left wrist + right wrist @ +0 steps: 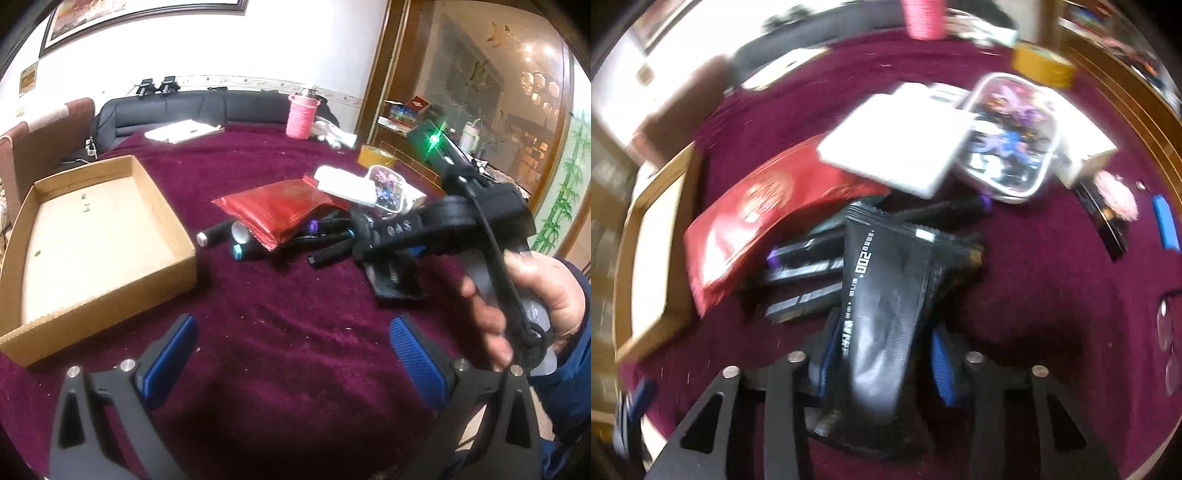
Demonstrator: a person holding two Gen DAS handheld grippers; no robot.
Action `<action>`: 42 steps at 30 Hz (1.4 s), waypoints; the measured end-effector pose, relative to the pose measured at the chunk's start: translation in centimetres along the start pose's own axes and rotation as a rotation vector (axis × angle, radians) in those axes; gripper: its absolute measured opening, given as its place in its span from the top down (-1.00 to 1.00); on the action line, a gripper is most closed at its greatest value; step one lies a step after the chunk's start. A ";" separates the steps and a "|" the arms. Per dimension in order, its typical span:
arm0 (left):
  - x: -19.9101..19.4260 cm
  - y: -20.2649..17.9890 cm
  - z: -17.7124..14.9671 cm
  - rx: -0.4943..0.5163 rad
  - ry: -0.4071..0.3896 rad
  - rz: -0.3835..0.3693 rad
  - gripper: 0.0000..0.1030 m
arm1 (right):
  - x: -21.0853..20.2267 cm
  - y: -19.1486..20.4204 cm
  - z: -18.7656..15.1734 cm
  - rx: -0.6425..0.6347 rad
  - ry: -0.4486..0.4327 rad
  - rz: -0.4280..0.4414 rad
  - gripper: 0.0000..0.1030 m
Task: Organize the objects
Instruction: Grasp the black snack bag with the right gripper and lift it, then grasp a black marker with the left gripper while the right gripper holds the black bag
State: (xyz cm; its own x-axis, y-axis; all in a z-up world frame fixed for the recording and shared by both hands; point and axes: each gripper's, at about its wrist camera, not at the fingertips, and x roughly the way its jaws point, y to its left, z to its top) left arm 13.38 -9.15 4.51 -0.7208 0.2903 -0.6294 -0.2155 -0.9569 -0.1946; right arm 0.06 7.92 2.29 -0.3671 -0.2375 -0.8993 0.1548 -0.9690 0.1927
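Black sachet (886,317) in right gripper (882,363); long axis along fingers

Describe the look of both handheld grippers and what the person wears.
Left gripper: matte black angular fingers, blue textured pads, silver bolts. Right gripper: the same black frame, blue pads, silver bolts; seen from the left, a green light and black cable on its body. Dark blue sleeve.
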 end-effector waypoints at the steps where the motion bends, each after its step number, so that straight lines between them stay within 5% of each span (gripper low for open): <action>1: 0.0 0.0 0.0 0.001 -0.001 -0.013 -1.00 | -0.7 -0.7 -0.3 0.001 -0.011 0.004 0.23; 5: 0.7 -0.7 1.0 0.009 0.016 -0.123 -0.98 | -3.5 -4.6 -1.1 0.068 -0.149 0.003 0.23; 9: 2.5 -3.1 3.3 0.124 0.046 -0.133 -0.87 | -3.7 -7.0 -2.3 0.111 -0.202 0.024 0.23; 11: 3.9 -4.4 4.5 0.210 0.069 -0.123 -0.71 | -2.6 -8.5 -3.1 0.143 -0.186 0.045 0.23; 16: 8.8 -5.6 6.1 0.337 0.214 -0.139 0.10 | -3.2 -9.5 -3.2 0.147 -0.176 0.091 0.19; 19: 10.5 -6.7 6.8 0.408 0.270 -0.144 0.35 | -2.9 -9.3 -3.5 0.119 -0.169 0.084 0.10; 27: 14.0 -9.2 7.5 0.523 0.377 -0.109 0.36 | -2.7 -9.2 -3.9 0.088 -0.211 0.076 0.08; 42: 17.7 -12.4 7.9 0.651 0.443 -0.074 0.44 | -3.2 -10.0 -4.7 0.091 -0.229 0.110 0.08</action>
State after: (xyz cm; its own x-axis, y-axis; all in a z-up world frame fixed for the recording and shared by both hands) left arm -1.94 7.83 1.75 -0.3892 0.1969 -0.8998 -0.6935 -0.7056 0.1455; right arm 3.97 18.70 1.35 -0.5524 -0.3409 -0.7607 0.1259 -0.9362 0.3281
